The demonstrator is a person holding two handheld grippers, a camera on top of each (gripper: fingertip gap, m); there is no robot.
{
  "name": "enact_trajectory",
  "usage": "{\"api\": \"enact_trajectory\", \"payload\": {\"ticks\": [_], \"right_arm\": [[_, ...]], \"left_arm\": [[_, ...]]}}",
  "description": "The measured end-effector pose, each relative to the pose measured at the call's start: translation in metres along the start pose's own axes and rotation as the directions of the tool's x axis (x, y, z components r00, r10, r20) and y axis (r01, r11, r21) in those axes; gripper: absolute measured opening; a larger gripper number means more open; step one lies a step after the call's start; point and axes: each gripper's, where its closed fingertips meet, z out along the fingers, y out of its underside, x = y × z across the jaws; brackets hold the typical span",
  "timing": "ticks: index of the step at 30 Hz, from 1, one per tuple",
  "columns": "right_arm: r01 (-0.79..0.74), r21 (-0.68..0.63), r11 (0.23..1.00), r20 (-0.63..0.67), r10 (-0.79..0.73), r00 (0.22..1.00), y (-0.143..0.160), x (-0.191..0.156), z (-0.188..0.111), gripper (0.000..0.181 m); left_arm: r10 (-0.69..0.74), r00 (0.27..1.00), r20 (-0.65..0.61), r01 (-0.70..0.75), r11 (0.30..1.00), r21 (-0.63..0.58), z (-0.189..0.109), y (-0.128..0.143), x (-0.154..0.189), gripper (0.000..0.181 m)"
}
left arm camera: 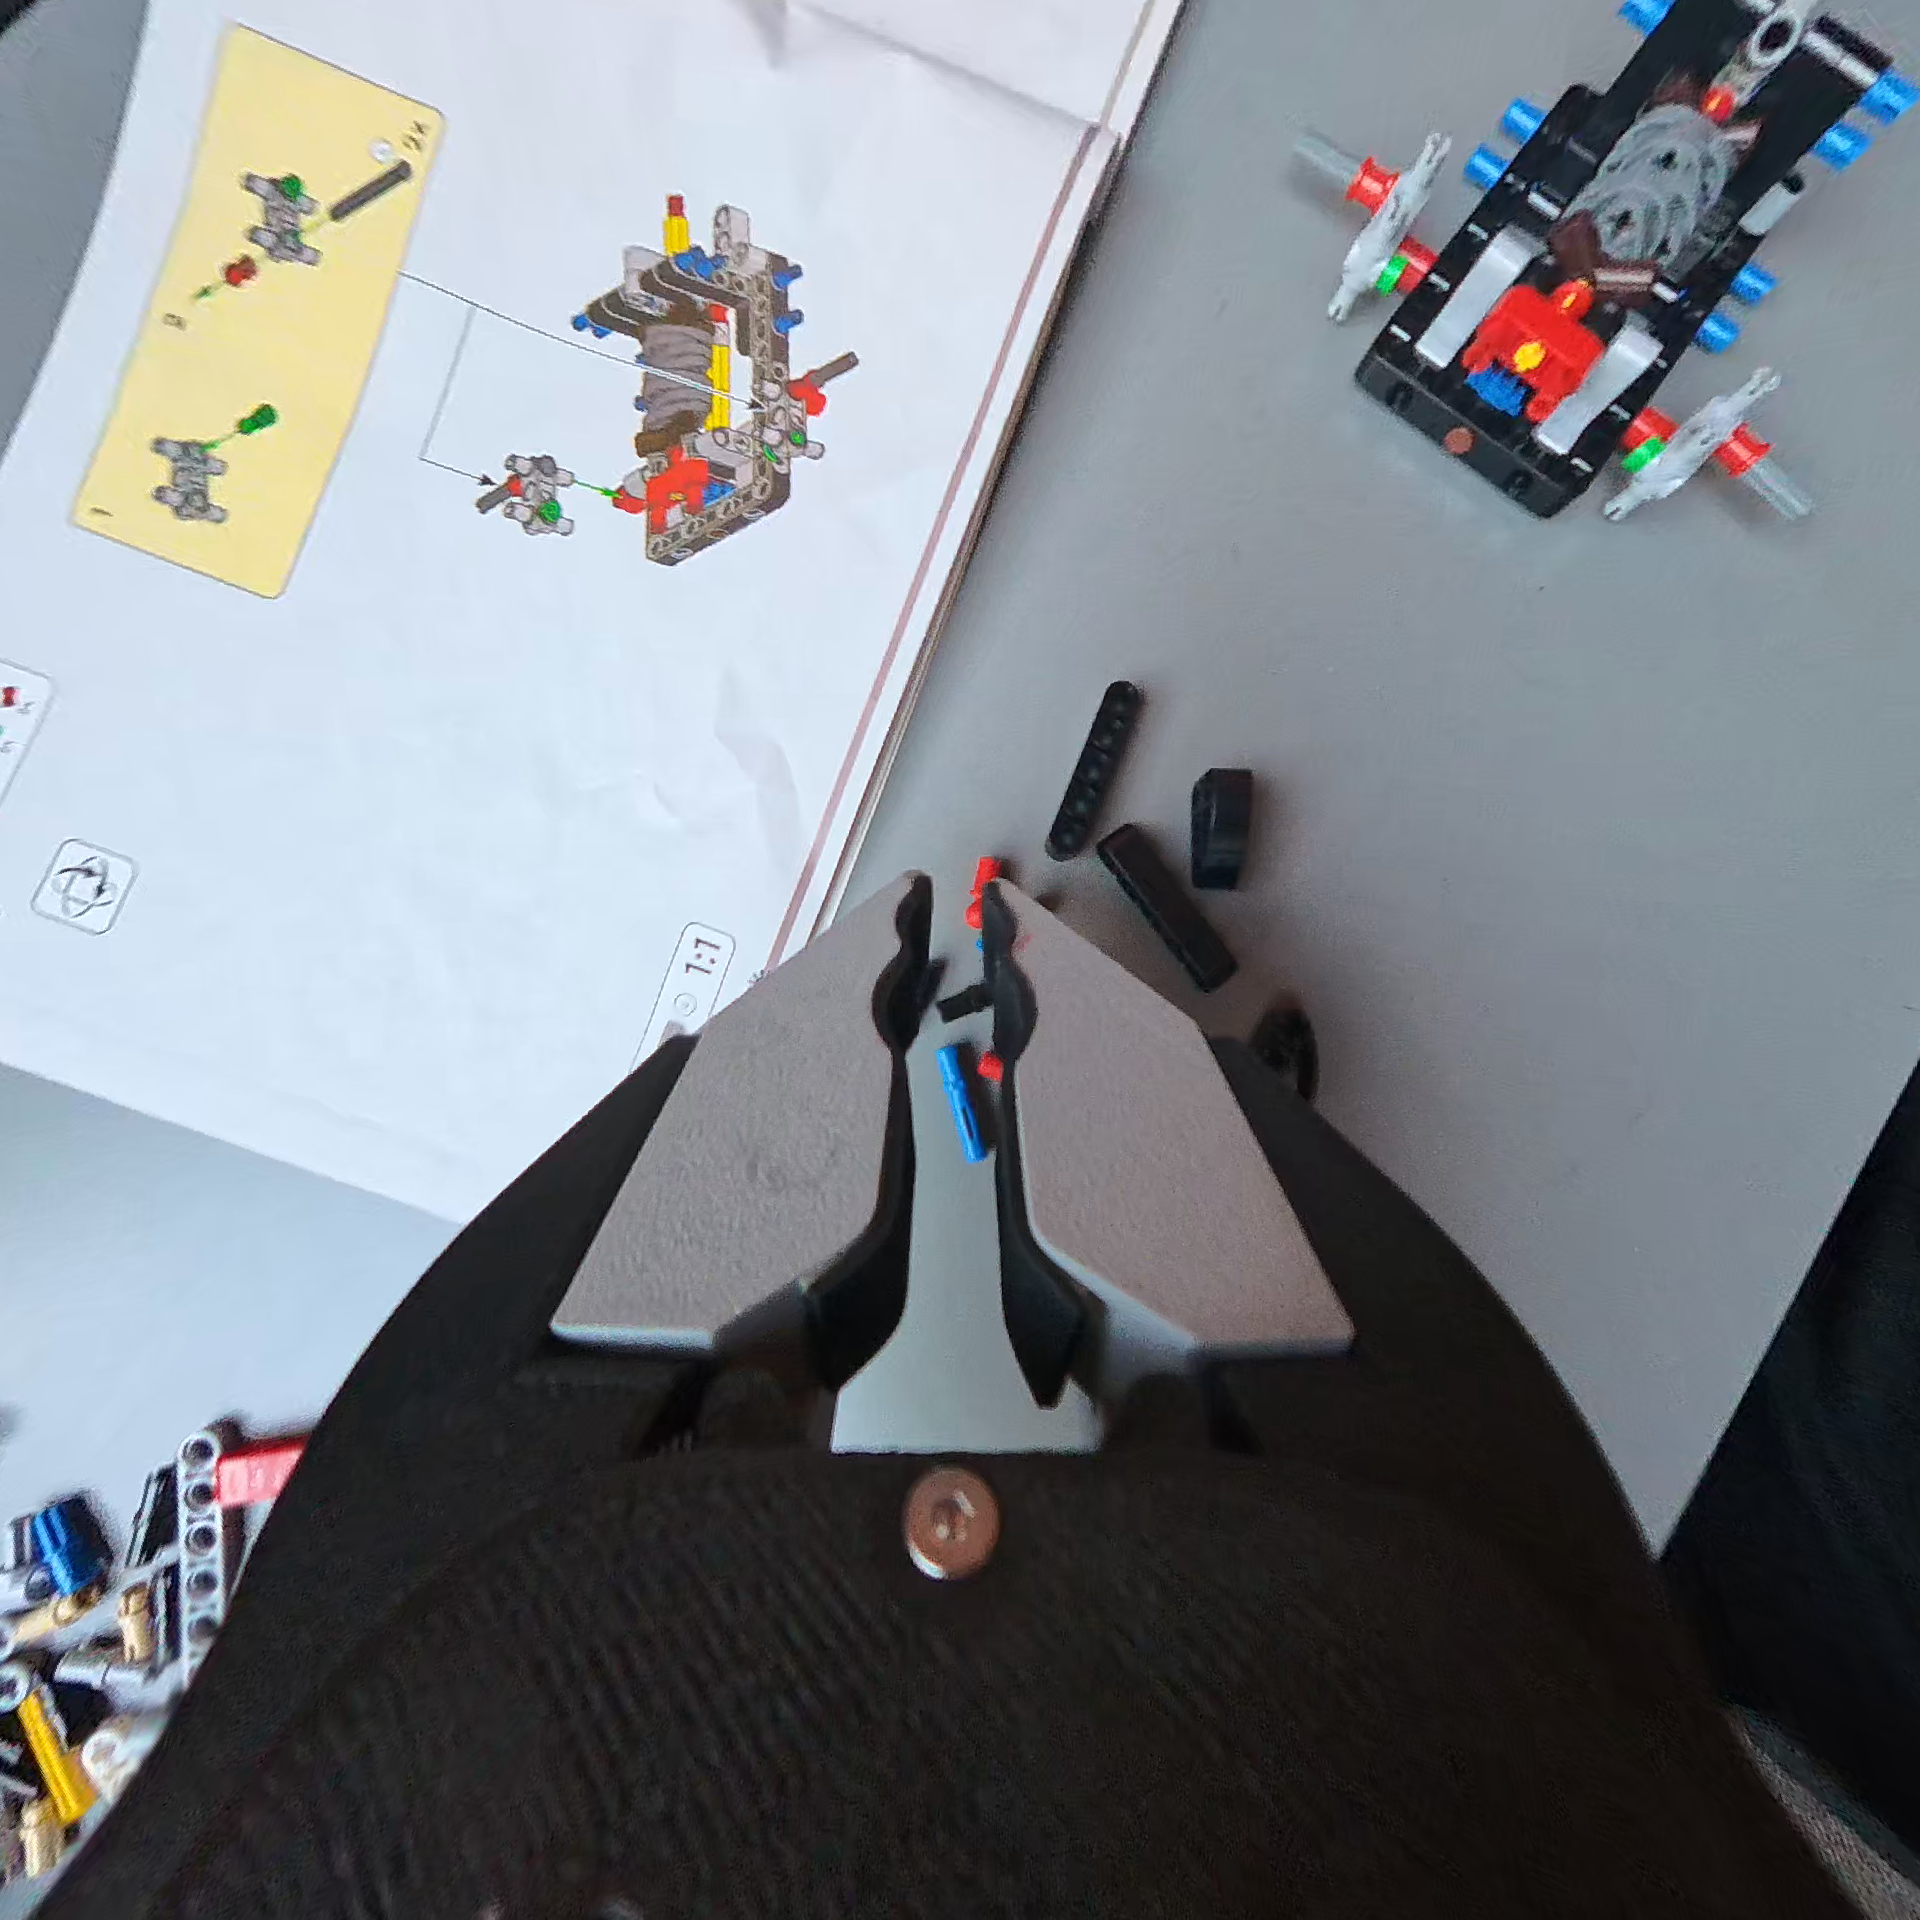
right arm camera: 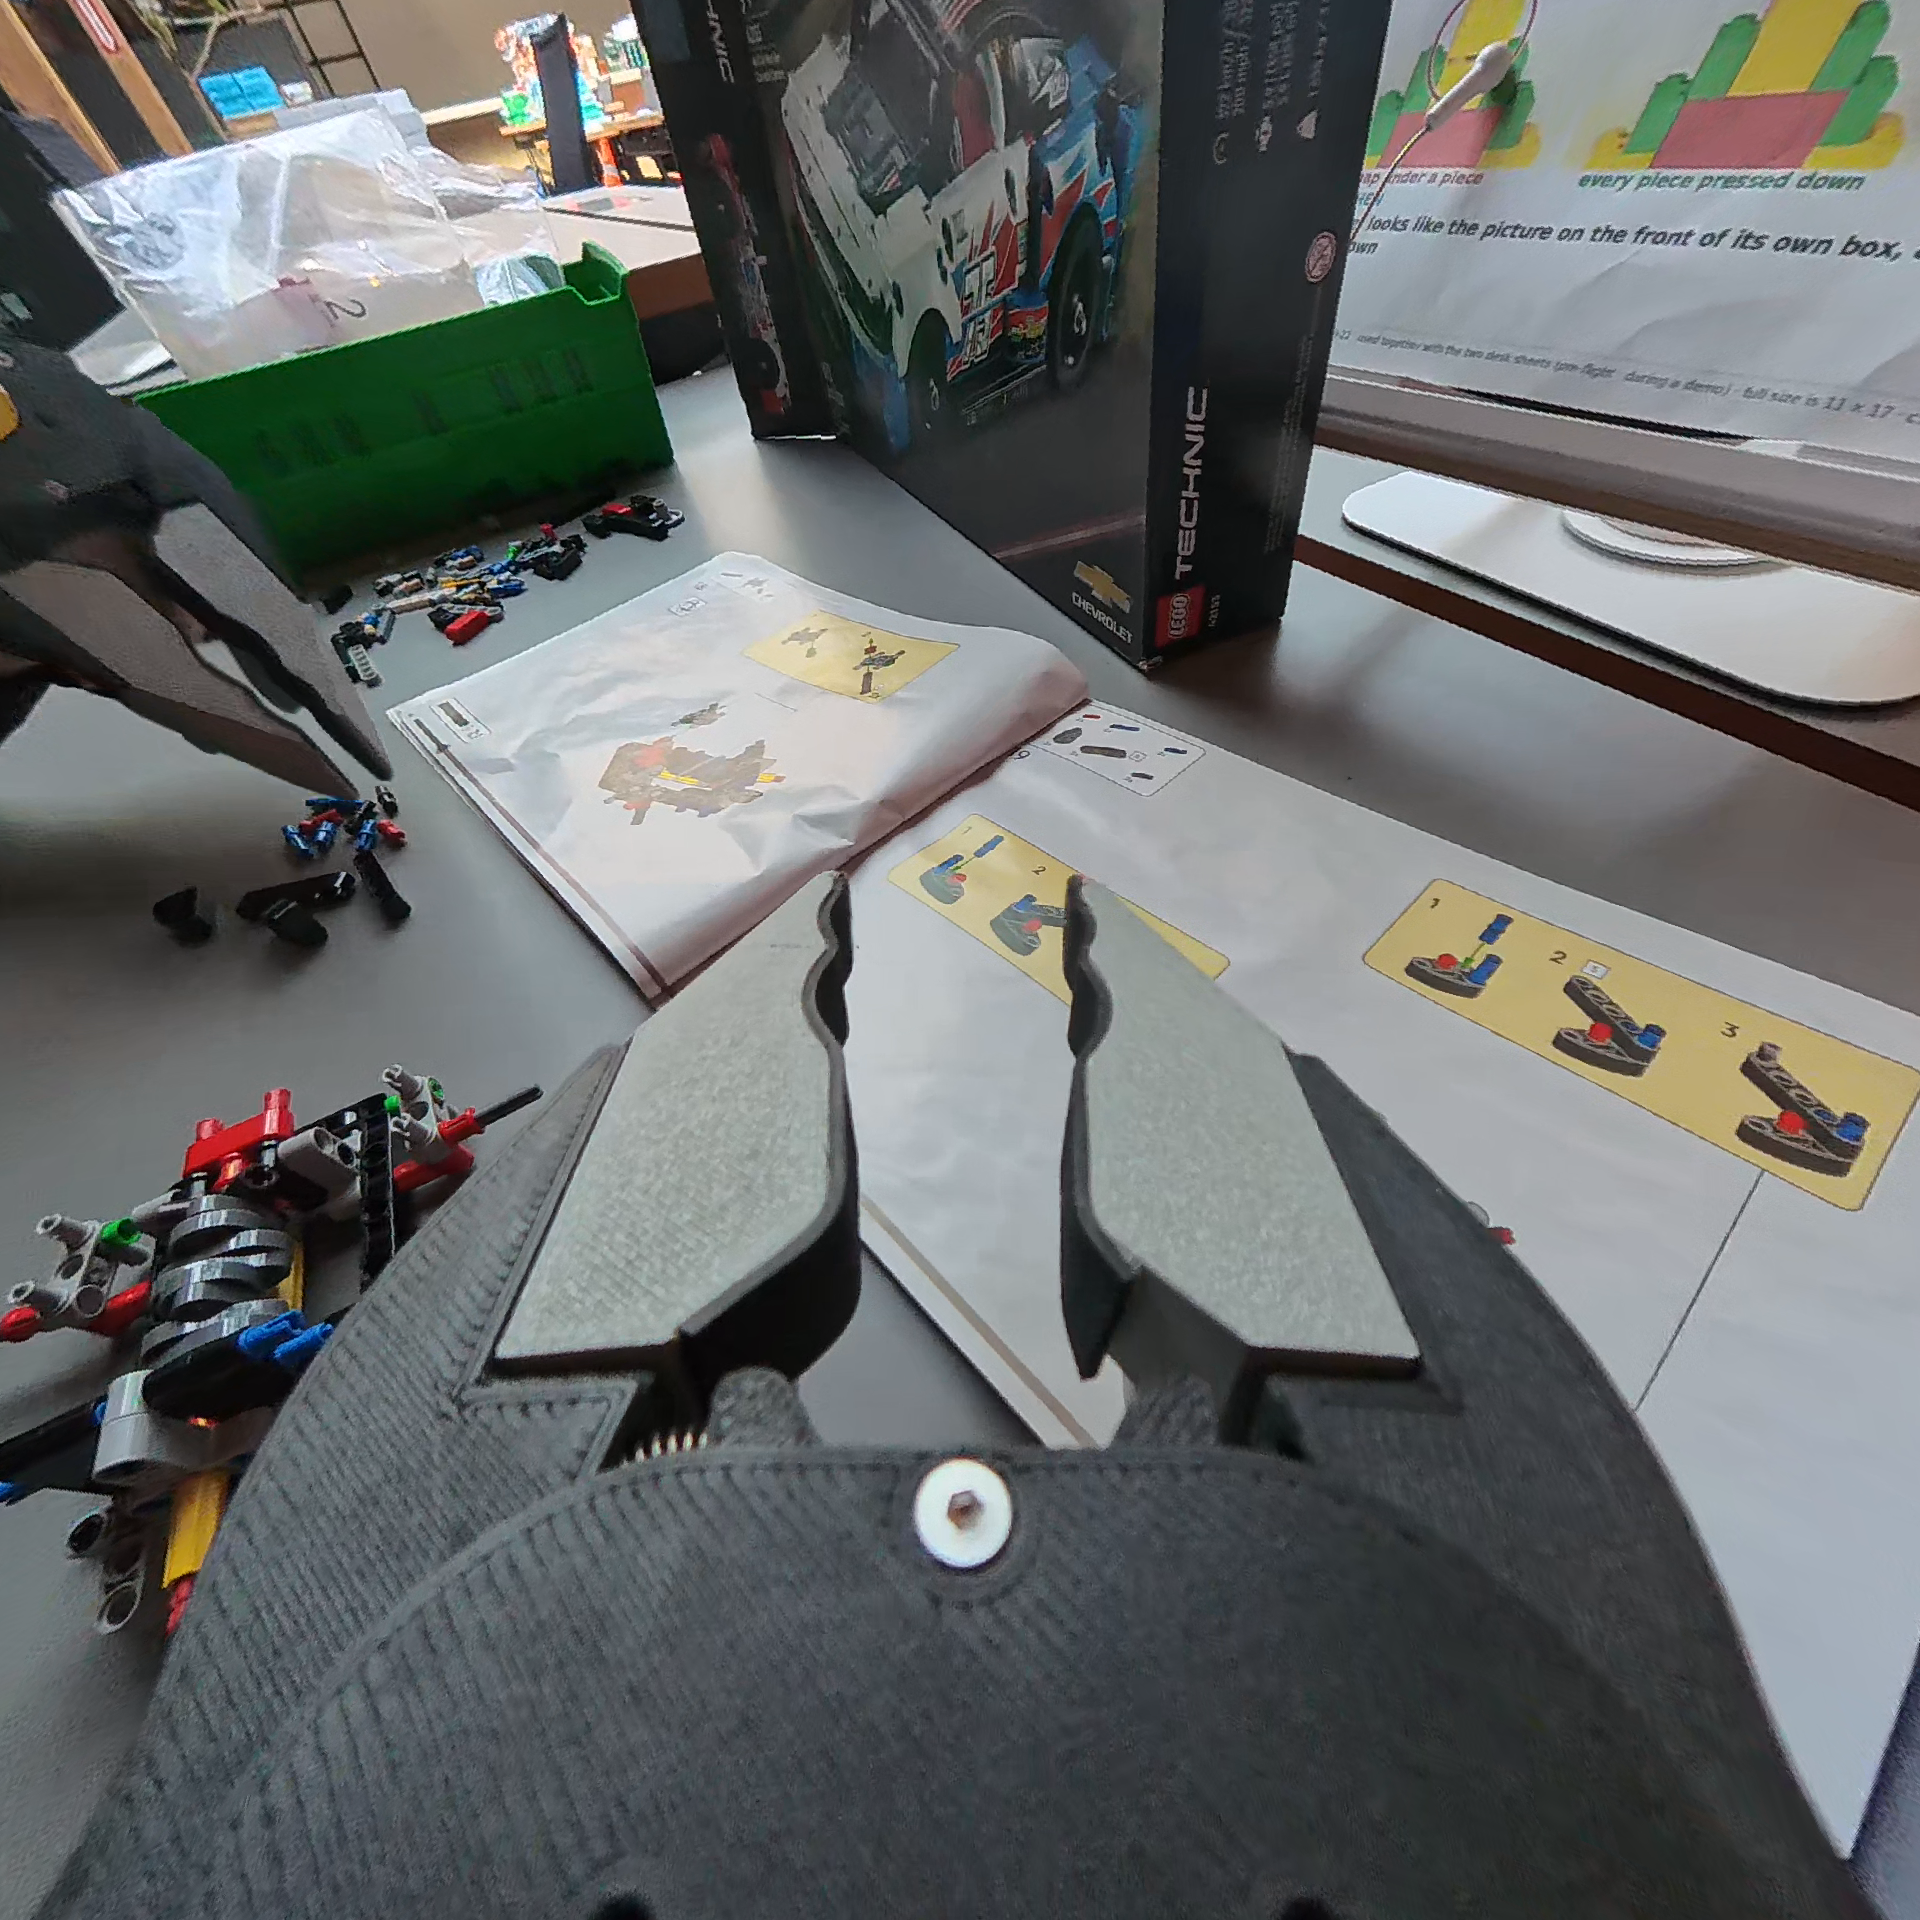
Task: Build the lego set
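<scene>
Left gripper (left arm camera: 954, 891) fingers, narrowly apart, straddle small red and blue pins (left arm camera: 961, 1101) at centre frame; right gripper (right arm camera: 956, 899) fingers spread over the booklet (right arm camera: 1351, 1195).

We see the left wrist view looking steeply down, close over the grey surface (left arm camera: 1455, 727). The right wrist view sits low, facing across it. Both share the open booklet (left arm camera: 520, 727) (right arm camera: 727, 727) and the part-built model (left arm camera: 1579, 281) (right arm camera: 239, 1247).

Gripper pose and state, both units

Left gripper (left arm camera: 954, 894): lower centre of its wrist view, angled downward, fingertips narrowly parted, nothing clamped. Right gripper (right arm camera: 956, 899): lower centre of its view, held near level, jaws spread wide, empty.
</scene>
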Motion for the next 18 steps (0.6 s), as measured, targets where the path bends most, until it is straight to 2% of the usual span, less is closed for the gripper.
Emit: {"api": "enact_trajectory", "payload": {"ticks": [5, 13, 18], "right_arm": [[-0.005, -0.001, 1.000, 0.022, 0.005, 1.000, 0.000, -0.002, 0.002, 0.038], [-0.003, -0.008, 1.000, 0.038, 0.003, 0.999, 0.000, -0.006, 0.005, 0.038], [-0.013, -0.002, 1.000, 0.042, 0.013, 0.999, 0.000, -0.005, 0.004, 0.038]], "left_arm": [[0.019, 0.999, -0.033, -0.020, 0.998, -0.051, 0.010, 0.004, 0.006, 0.008], [0.055, 0.998, 0.004, -0.054, 0.994, -0.096, 0.016, 0.008, -0.001, 0.010], [0.060, 0.998, 0.001, -0.059, 0.994, -0.094, 0.017, 0.009, 0.001, 0.002]]}}
